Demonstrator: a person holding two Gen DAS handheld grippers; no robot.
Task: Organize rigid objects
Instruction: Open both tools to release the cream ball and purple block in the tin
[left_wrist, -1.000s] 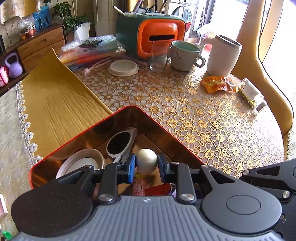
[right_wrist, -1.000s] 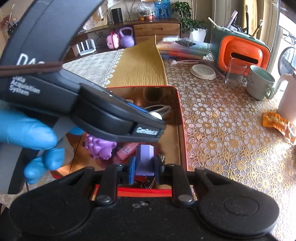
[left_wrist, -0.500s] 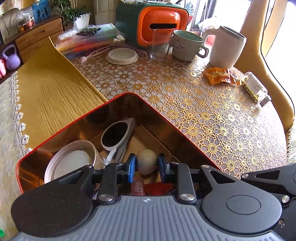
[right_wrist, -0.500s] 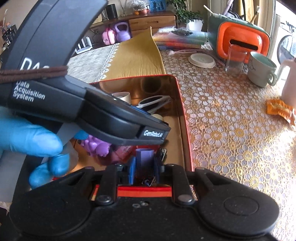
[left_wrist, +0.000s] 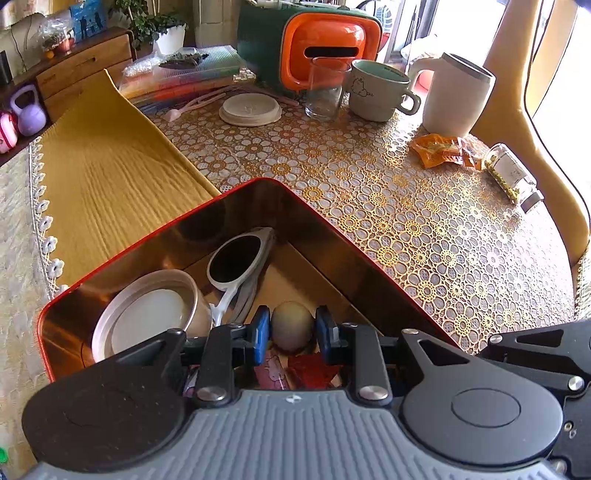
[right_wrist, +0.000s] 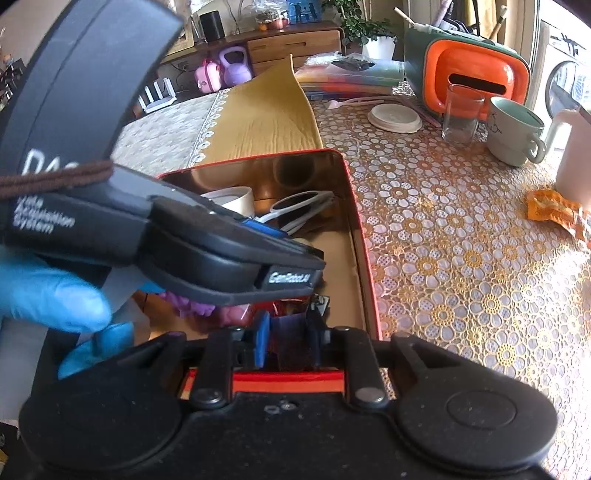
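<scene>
A red-rimmed metal tin (left_wrist: 236, 195) (right_wrist: 354, 206) sits on the table and holds white sunglasses (left_wrist: 236, 262) (right_wrist: 299, 206), a tape roll (left_wrist: 147, 321) (right_wrist: 236, 197), a purple toy (right_wrist: 188, 306) and small packets. My left gripper (left_wrist: 291, 332) is shut on a pale egg-shaped object (left_wrist: 291, 325), low inside the tin. My right gripper (right_wrist: 290, 332) is shut on a purple block (right_wrist: 290, 334) over the tin's near end. The left gripper's body (right_wrist: 221, 254) crosses the right wrist view above the tin.
On the lace tablecloth stand a glass (left_wrist: 327, 88), a green mug (left_wrist: 380, 92), a white jug (left_wrist: 456, 96), a round lid (left_wrist: 251, 109), an orange-and-green box (left_wrist: 317, 48), an orange wrapper (left_wrist: 439, 149) and a lying bottle (left_wrist: 511, 173). A yellow mat (left_wrist: 110, 177) lies left.
Both grippers have sunk lower into the tin with their objects still held. The purple block now sits deeper, in shadow among the tin's contents.
</scene>
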